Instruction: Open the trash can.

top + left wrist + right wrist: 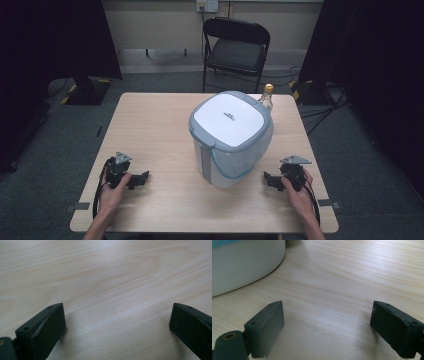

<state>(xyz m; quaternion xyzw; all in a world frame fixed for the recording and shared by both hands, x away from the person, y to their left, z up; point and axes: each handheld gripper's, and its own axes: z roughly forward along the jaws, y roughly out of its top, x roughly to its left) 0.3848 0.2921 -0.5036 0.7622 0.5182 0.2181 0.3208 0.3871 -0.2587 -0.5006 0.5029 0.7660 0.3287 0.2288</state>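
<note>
High view: we start nearest us, w/ both forearms coming in at the near table [150, 210] edge. Left gripper [142, 178] rests on the wood, well off to the left of the bin [231, 136]; right gripper [267, 180] rests just right of the bin's base, pointing in toward it. Both sets of jaws stand wide apart, nothing between them. The left gripper view confirms it w/ bare wood grain between the two black fingers [47, 330]; the right gripper view does too, w/ the bin's white wall [244, 267] near, up-left of the jaws, not touching. We judge the hands are parked either side so they can flank the bin, i.e. a ready pose, nothing gripped yet.

Mid-table: the bin itself, white lid w/ grey rim shut on top, blue bail handle hanging down its side, so probably the part to go for. Just behind the bin, touching or nearly, can't tell which, a bottle [267, 96] w/ gold cap. Beyond the table, past the bin: a black folding chair [235, 50] against the wall.
</note>
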